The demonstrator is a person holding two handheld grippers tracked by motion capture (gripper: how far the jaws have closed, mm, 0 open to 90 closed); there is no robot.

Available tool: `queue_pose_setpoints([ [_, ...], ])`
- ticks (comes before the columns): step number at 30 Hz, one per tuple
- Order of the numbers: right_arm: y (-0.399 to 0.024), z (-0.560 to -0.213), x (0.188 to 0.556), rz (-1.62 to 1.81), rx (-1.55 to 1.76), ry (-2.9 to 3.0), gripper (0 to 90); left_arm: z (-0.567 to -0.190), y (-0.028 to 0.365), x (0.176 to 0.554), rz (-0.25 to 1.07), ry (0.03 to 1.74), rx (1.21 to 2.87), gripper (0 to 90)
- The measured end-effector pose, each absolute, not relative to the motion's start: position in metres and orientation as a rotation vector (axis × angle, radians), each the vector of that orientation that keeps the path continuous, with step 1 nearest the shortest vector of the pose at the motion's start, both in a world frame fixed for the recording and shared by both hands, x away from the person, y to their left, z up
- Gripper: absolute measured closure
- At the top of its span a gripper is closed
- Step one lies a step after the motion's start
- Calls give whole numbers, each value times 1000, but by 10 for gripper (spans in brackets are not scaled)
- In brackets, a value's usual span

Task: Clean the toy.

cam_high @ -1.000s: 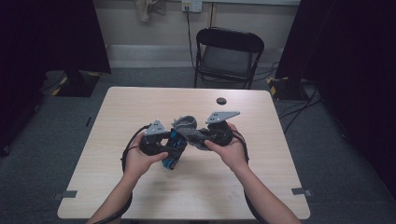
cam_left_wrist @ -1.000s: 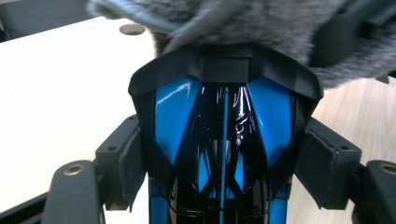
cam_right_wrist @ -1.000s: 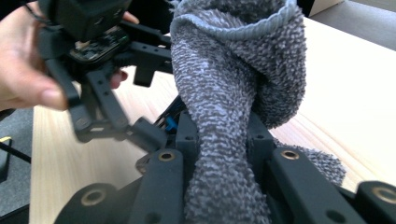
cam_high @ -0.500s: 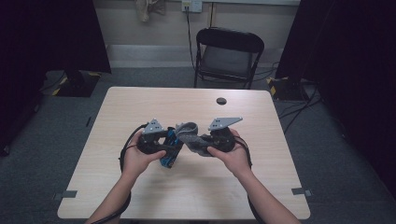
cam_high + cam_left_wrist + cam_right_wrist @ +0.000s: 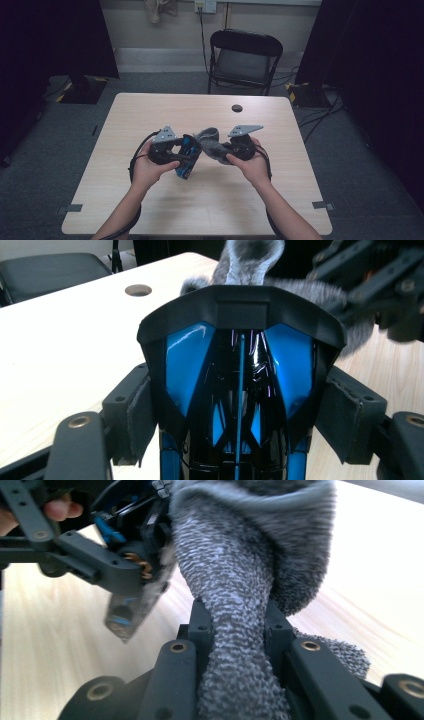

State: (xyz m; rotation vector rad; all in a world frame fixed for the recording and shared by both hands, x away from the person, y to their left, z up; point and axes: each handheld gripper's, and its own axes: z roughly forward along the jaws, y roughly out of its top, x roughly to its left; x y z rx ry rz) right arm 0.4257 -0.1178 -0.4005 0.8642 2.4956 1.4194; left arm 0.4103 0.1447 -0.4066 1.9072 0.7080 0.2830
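Left gripper clamps the blue-black mask above the table; right gripper, pinching the cloth beside the mask, should wipe steadily without loosening.

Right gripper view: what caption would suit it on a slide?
The right gripper pinches a fuzzy grey sock beside the left gripper, above a pale wooden table.
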Motion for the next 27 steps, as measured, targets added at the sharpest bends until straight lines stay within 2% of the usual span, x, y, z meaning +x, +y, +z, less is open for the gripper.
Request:
queue_pose_setpoints([
  [27,-77,-437,406,1321,716,2695,737,-404,154,412,302,739,1872,255],
])
